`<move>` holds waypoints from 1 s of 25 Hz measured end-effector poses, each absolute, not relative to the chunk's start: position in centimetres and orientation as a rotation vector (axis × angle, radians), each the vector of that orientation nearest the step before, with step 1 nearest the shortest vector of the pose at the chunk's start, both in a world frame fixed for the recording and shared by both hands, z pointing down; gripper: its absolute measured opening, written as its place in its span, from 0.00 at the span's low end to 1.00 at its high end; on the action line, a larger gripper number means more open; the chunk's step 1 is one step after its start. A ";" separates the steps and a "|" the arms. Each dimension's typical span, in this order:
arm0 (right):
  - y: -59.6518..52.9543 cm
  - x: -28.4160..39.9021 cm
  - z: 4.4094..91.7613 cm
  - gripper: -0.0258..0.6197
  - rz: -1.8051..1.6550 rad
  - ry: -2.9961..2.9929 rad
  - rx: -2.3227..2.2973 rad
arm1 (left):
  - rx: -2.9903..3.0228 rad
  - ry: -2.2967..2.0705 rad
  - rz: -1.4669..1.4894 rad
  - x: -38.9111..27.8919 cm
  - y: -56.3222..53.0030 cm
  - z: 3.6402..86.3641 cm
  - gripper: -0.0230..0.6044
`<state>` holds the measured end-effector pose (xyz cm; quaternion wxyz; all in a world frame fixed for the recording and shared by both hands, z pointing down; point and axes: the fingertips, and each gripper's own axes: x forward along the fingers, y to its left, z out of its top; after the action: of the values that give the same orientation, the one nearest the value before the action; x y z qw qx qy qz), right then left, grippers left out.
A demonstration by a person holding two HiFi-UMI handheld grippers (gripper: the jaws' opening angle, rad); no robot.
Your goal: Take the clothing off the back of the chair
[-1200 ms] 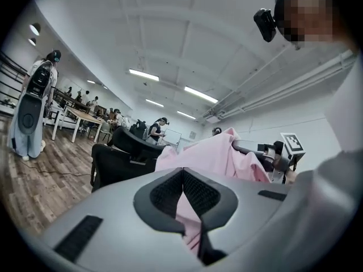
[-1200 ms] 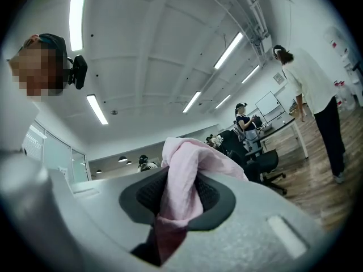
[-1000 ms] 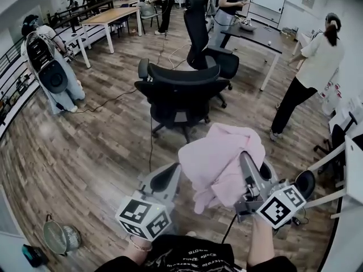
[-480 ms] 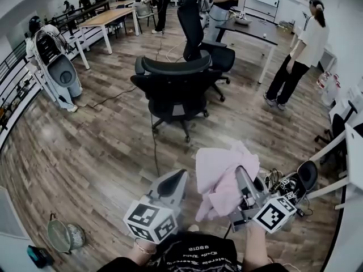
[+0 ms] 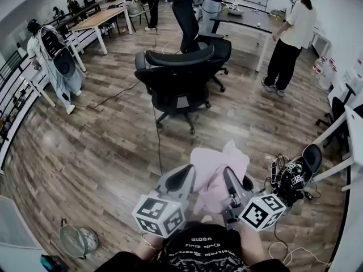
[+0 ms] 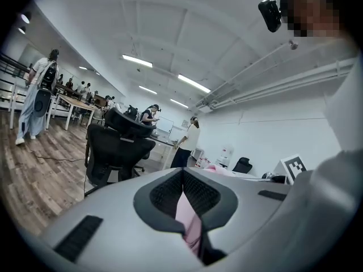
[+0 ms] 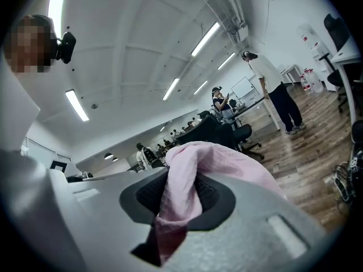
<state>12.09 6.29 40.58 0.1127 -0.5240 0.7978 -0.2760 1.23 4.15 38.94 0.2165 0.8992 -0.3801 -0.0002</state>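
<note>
Head view shows left tool point(image 5: 186, 175) and right tool point(image 5: 230, 179) pinching pink clothing point(image 5: 212, 166), now pulled closer in.

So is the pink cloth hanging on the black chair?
No, the cloth is bunched between the left gripper and right gripper, away from the chair, whose back is bare.

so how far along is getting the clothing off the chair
Looks basically done: the black chair has a bare back, and the pink garment hangs well clear of it. In hand: left gripper and right gripper both pinch the garment. Left: probably only putting it down.
</note>
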 end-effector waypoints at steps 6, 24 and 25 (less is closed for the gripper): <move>6.9 8.4 43.3 0.16 -0.874 2.349 -1.609 | 2.458 -0.992 0.093 -0.7 5.5 42.0 0.05; 9.4 4.2 47.8 0.15 -0.914 2.500 -1.756 | 2.366 -1.040 0.174 -2.4 8.0 46.5 0.05; 9.4 4.3 47.9 0.15 -0.915 2.501 -1.755 | 2.364 -1.041 0.178 -2.3 8.0 46.6 0.05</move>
<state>4.29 9.40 47.87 -0.0238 -0.5502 0.7839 -0.2868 -2.34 8.00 46.59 0.2726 0.8785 -0.3867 0.0660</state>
